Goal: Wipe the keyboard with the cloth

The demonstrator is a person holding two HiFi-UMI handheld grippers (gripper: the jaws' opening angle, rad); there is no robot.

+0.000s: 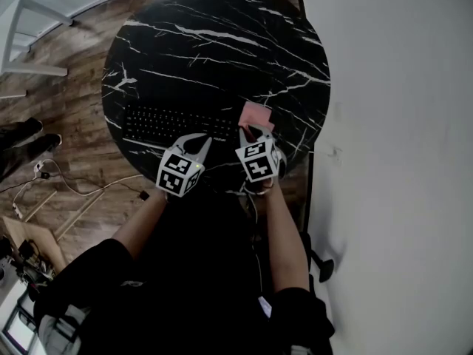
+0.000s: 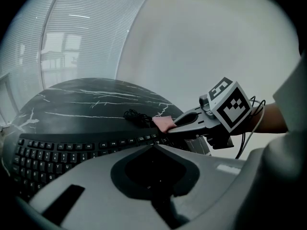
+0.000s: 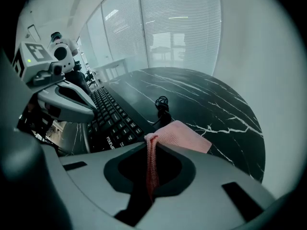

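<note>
**Cloth clamped at the keyboard's right end**

Your left tongs (image 1: 201, 143) (image 2: 153, 146) hover over the near edge of the keyboard (image 1: 174, 124) (image 2: 48, 152), tips together with nothing between them. The keyboard lies on the black marble counter (image 1: 222, 43), towards its near side. Just off the keyboard's right end, your right tongs (image 1: 257, 132) (image 3: 152, 140) are clamped on the pink cloth (image 1: 257, 115) (image 3: 180, 134), which spills forward onto the counter. A coiled black cable (image 3: 163, 103) sits just beyond the keyboard's right end.
</note>
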